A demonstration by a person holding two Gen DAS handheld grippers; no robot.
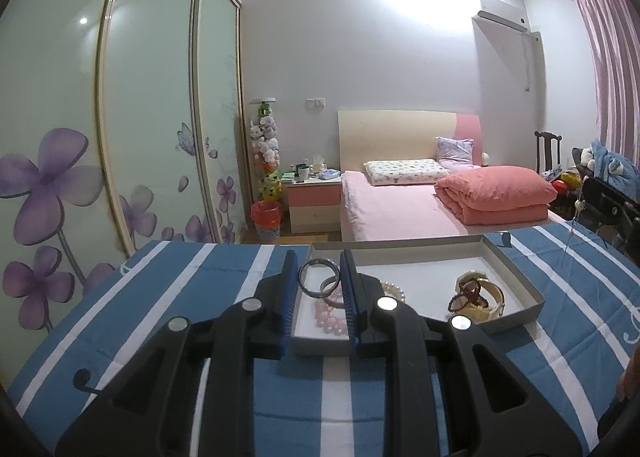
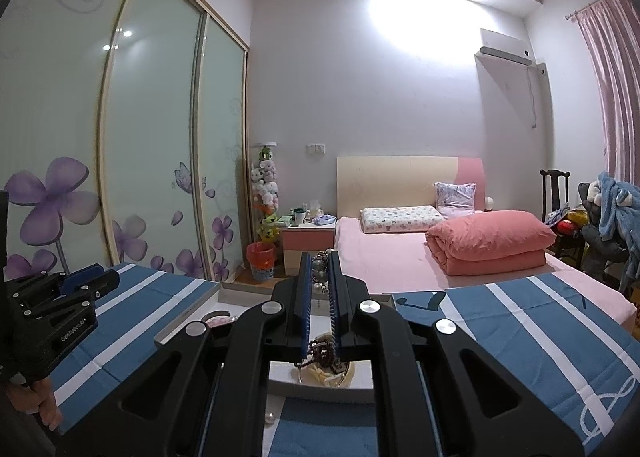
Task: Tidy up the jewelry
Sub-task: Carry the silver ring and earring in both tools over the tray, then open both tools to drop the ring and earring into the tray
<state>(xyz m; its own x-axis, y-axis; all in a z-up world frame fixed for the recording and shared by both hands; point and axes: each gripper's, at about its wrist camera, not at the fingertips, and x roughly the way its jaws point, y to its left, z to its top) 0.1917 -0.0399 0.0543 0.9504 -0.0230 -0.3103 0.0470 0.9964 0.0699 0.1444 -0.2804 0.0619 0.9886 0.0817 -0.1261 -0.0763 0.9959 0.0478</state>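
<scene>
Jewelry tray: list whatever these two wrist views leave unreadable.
- Left wrist view: whether the left gripper grips the silver bangle or merely frames it. Its pads cover the bangle's sides.
- Right wrist view: most of the tray is hidden behind the right gripper.
- Right wrist view: the beaded strand it is shut on is largely covered by the fingers.
- Left wrist view: the pink bead bracelet is partly behind a finger.

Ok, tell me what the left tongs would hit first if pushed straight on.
Probably the silver bangle lying in the grey tray, framed right between the left tongs, though depth is unclear.
</scene>
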